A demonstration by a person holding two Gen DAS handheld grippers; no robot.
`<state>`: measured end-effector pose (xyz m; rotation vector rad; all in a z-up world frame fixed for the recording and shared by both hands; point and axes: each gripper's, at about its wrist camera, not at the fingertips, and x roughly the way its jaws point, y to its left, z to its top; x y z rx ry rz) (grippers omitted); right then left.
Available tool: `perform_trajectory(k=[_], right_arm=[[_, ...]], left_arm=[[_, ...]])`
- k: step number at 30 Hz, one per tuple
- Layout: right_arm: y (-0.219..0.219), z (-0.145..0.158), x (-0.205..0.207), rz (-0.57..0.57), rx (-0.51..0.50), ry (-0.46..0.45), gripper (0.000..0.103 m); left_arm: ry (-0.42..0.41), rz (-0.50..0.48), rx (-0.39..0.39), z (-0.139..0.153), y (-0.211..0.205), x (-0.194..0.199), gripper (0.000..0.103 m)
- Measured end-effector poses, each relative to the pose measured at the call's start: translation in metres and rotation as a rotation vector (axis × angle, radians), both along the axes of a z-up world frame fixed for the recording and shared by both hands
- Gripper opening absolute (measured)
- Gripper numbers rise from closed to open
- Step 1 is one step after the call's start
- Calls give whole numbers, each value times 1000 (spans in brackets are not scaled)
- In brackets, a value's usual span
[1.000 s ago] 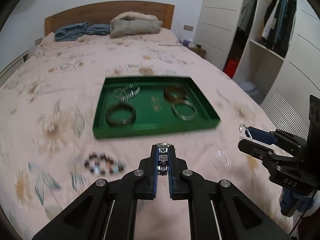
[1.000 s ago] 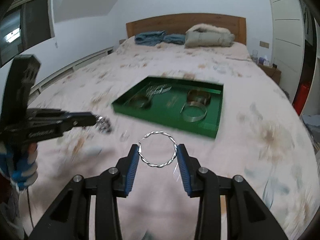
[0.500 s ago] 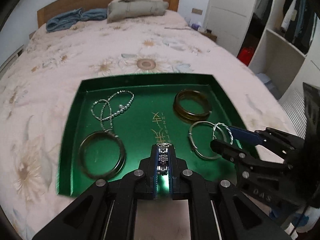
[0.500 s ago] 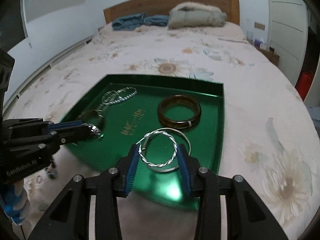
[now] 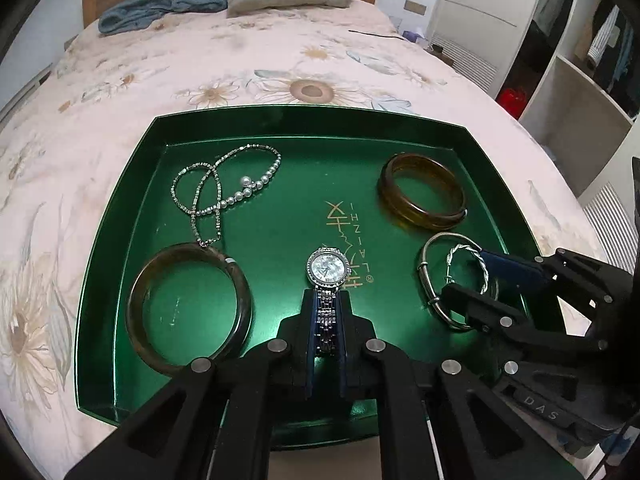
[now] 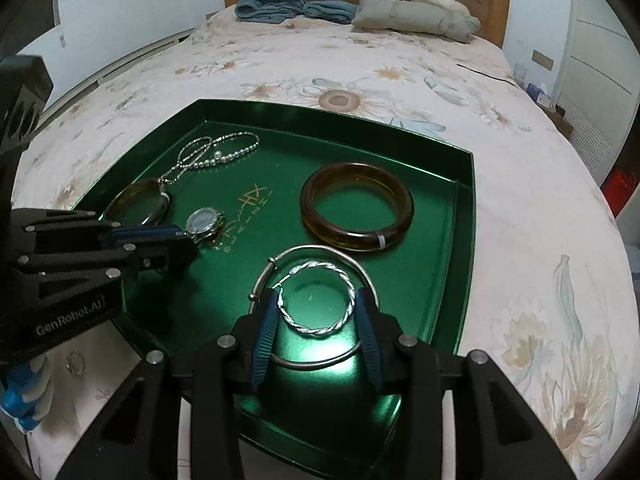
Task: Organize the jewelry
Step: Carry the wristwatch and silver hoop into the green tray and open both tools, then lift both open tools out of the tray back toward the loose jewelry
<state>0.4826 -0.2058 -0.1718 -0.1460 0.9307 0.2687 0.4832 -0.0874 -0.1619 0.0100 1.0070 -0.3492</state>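
Bed (image 5: pixel 280 52) with floral cover carries a green tray (image 5: pixel 120 208) holding bangles and a pearl necklace (image 5: pixel 224 188). Over the tray, the left gripper (image 5: pixel 326 320) pinches a silver watch (image 5: pixel 328 268) by its band; the right gripper (image 6: pixel 318 312) clasps a twisted silver ring (image 6: pixel 316 300) above a plain silver bangle (image 5: pixel 430 280).

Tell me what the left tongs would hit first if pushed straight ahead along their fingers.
Probably the floor of the green metal tray just past the silver wristwatch they grip; no other jewelry lies in that line, though depth is unclear.
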Motion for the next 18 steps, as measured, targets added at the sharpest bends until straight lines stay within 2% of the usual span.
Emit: perform_trajectory(k=[3,5,7,9,13,18], right_arm=[[-1,2,0,-7,6,11,38],[-1,6,-2,-11,6,8,38],[-3,14,-5,-17,10,-3,39],[-5,24,-11,-26,26,-14,43],[-10,45,-24,-51,37,-41,44],[-16,91,-63,-77,56,-106,44]], left_arm=[[-2,14,-24,6,6,-1,11],[-10,21,-41,14,11,-5,18],[-28,30,-55,26,18,-12,38],[-55,50,-56,41,25,-22,45],[-108,50,-46,73,36,-52,45],[-200,80,-33,120,56,-97,47]])
